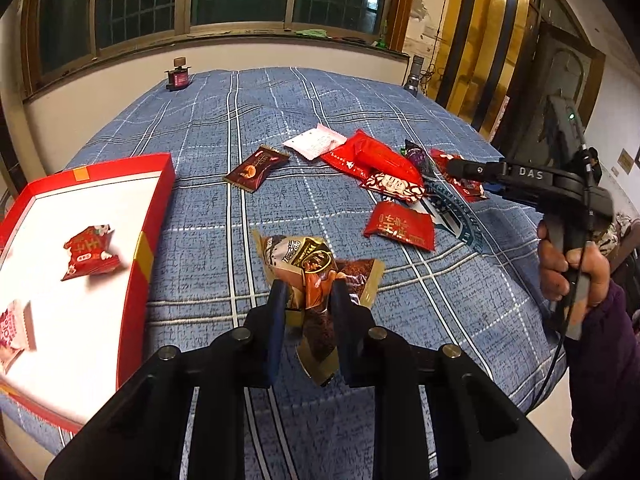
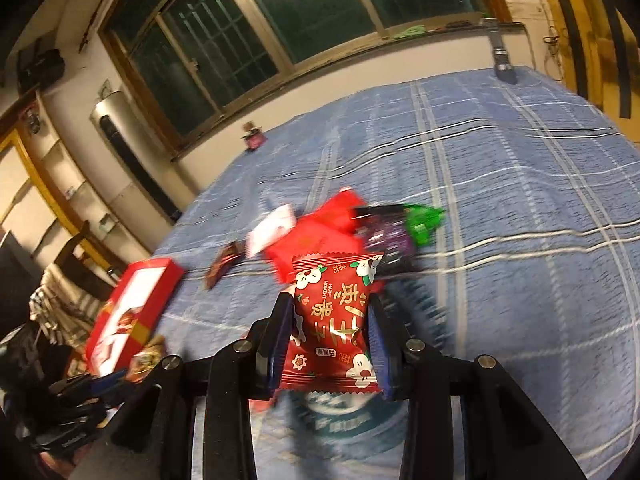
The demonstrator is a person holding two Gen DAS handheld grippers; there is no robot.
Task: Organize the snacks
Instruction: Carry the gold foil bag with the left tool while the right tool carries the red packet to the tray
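Clamping a brown-and-gold snack packet [image 1: 316, 276] between its blue pads, the left gripper [image 1: 307, 300] is holding it clear of the blue plaid cloth [image 1: 400, 120], the wrapper crumpling where the pads are pinching its middle. The red box [image 1: 154, 216] is lying to that gripper's left, just beside it, its white floor already carrying a red packet [image 1: 90, 252] and a pink-and-white one [image 1: 14, 332] at the near corner. The box's long axis is running away from the camera, so its near long wall is what is standing between the held packet and the open floor; the coming move looks like a short sideways carry over that wall.

The right gripper [image 2: 330, 320] is gripping a red packet with white flowers [image 2: 332, 320] across its width, the packet standing upright between the pads. From its own view the box [image 2: 132, 312] is sitting well off to the left, past the remaining pile [image 1: 384, 168] of red, white, purple and green wrappers, so the left hand is plainly the nearer one to the box. The right hand [image 1: 572, 272] is showing at the far right of the left view, wrapped round its handle.
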